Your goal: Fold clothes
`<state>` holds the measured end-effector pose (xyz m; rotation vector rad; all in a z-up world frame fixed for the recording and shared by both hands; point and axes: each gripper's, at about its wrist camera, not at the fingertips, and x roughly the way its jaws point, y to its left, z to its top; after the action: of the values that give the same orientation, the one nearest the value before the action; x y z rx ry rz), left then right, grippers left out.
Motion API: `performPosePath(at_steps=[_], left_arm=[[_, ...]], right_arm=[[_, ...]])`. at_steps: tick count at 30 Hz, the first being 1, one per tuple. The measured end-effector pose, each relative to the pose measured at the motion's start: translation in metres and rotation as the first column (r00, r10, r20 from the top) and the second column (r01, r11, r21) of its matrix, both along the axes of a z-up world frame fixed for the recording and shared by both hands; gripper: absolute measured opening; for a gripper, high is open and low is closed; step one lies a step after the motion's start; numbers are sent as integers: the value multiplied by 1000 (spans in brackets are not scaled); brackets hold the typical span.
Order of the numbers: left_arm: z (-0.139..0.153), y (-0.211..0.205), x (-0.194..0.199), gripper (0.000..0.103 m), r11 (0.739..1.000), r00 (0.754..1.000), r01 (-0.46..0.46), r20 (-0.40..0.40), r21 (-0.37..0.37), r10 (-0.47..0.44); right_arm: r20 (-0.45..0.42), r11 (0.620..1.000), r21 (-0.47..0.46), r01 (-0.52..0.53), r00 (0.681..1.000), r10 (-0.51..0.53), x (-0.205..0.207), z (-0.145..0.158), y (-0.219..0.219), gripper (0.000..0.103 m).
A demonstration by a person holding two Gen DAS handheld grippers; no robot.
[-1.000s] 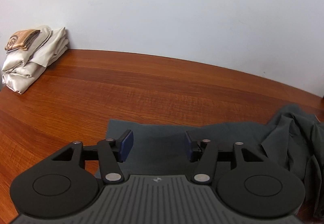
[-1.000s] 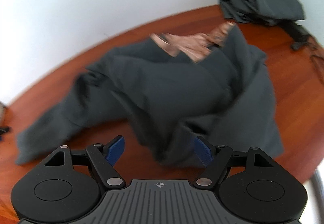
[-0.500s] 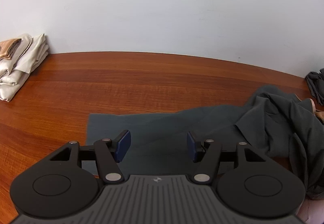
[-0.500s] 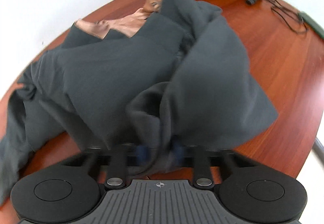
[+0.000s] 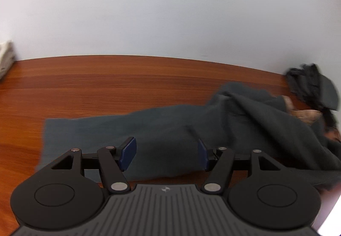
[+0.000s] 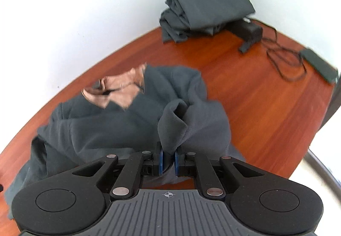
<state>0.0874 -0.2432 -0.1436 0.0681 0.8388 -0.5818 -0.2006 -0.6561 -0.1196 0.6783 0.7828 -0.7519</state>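
A dark grey garment [image 5: 96, 129] lies on the wooden table [image 5: 106, 86], one long part spread flat to the left and the rest bunched at the right. My left gripper [image 5: 165, 150] hovers over the flat part with its jaws opening; the pads do not press on the cloth. In the right wrist view the same garment [image 6: 106, 129] is crumpled and shows a tan lining [image 6: 119, 91]. My right gripper [image 6: 168, 159] is shut on a raised fold of it near the table's front edge.
A folded dark grey pile [image 6: 204, 12] sits at the back by the white wall, also visible as a dark pile [image 5: 313, 86]. A black adapter [image 6: 249, 31], its cable [image 6: 285, 61] and a flat black device [image 6: 319, 65] lie at the right. Cream folded clothes [image 5: 5, 56] show at the far left.
My right gripper closed on a fold of the garment and drew it along. The left wrist view swung right, so the cream pile slid to the edge, and the left jaws widened slightly.
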Motion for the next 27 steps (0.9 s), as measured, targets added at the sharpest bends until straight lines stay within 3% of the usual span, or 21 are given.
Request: performPosePath(at_steps=[4, 8, 15, 16, 21, 27], left_arm=[[12, -37, -27, 72, 996, 997, 79, 25, -35, -78], [23, -82, -56, 73, 993, 995, 100, 34, -64, -98], [29, -168, -107, 74, 995, 997, 70, 28, -64, -68], [28, -180, -113, 74, 996, 998, 65, 27, -60, -64], [29, -223, -136, 74, 998, 998, 52, 31, -32, -51], [33, -247, -147, 74, 999, 998, 52, 30, -11, -52]], right_arm=[[28, 999, 16, -44, 999, 44, -12, 15, -45, 12], [54, 993, 75, -86, 995, 82, -27, 16, -95, 12], [51, 960, 145, -240, 971, 235, -39, -17, -165, 19], [50, 954, 139, -267, 964, 263, -39, -21, -169, 22], [37, 934, 72, -349, 937, 347, -43, -28, -177, 68], [100, 910, 127, -396, 917, 385, -66, -43, -166, 77]])
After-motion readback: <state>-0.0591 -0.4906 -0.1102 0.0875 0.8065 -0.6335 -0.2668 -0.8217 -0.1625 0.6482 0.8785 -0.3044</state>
